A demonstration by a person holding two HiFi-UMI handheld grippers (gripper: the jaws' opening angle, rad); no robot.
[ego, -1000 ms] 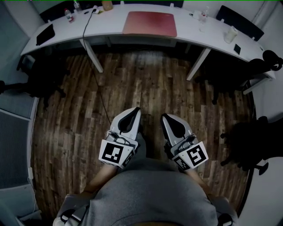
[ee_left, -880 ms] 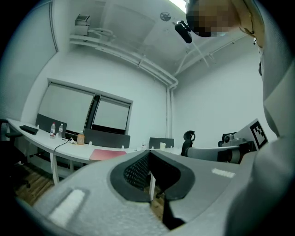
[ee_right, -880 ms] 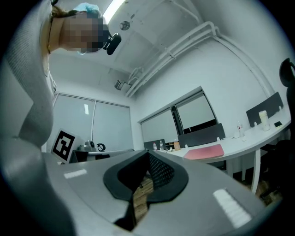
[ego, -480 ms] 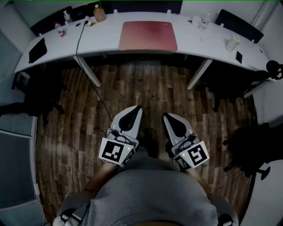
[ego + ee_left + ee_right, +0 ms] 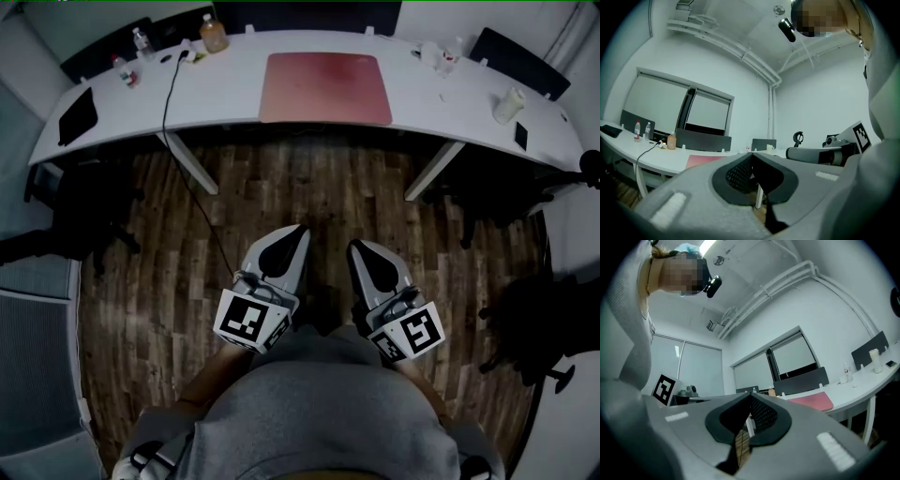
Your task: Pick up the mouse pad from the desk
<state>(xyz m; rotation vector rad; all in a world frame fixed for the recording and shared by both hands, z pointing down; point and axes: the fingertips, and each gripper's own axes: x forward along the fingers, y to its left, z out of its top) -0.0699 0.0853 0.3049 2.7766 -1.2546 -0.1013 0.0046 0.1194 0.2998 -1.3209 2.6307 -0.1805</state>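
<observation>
The mouse pad [image 5: 325, 88], a red rectangular sheet, lies flat at the middle of the desk [image 5: 225, 94], with its long side along the desk's front edge. This placement probably leaves an accessible edge for a jaw to slip under. A bottle [image 5: 214, 36] stands near the back edge toward the left, a cable [image 5: 167, 94] runs off the front edge, and a black flat device [image 5: 77, 111] lies at the left end. All are clear of the pad. The left gripper [image 5: 299, 229] and right gripper [image 5: 356, 246] are held side by side over the wooden floor [image 5: 328, 187], well apart from the desk and aimed at the pad. Both have their jaws closed together on nothing. This is judged to be the approach stage, and the jaws must part before contact.
</observation>
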